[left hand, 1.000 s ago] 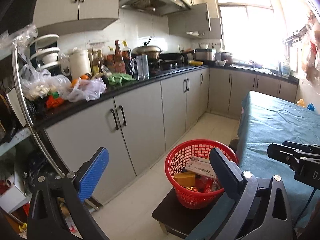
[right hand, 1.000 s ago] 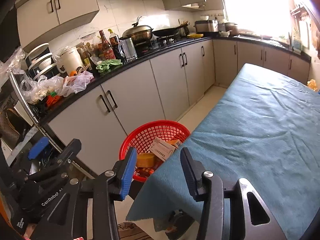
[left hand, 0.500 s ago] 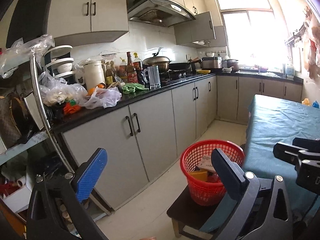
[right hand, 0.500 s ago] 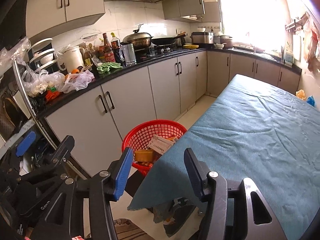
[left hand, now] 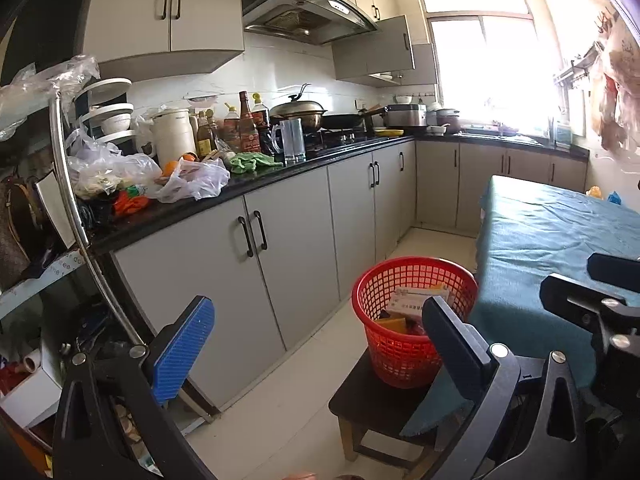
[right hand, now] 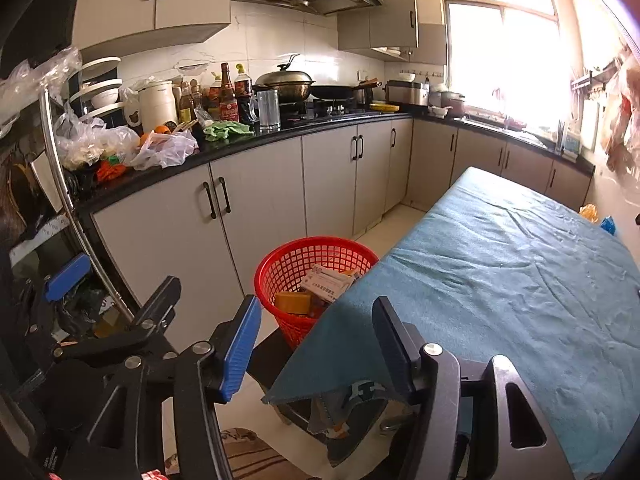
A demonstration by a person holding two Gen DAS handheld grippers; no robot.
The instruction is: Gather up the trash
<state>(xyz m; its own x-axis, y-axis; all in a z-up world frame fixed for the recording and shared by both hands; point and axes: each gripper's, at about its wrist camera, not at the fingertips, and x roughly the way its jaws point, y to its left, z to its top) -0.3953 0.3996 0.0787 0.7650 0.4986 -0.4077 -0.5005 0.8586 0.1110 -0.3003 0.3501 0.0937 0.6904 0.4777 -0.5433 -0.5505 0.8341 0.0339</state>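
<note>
The red basket, a round tapered plastic tub with a lattice wall, stood on a low dark wooden stool just beside the near corner of the table. Inside it lay a flat white printed carton, tilted against the wall, and a blocky orange-yellow box lower down; other scraps beneath them were too shadowed to tell.

The table wore a teal cloth, matte and lightly creased, with one corner hanging over the edge toward the basket. At the table's far end, by the wall, sat a small crumpled orange wrapper and a blue one.

The left gripper hung in the air short of the basket, its jaws spread wide with nothing between them; its ribbed blue pad faced inward. The right gripper hovered over the cloth's hanging corner, jaws likewise apart and empty.

Beyond ran a glossy black counter over plain grey cabinet doors with thin dark handles. On it were crinkled clear plastic bags, a rumpled green rag, a cream kettle, dark glass bottles and a clear jug. A domed steel wok lid shone under the range hood.
</note>
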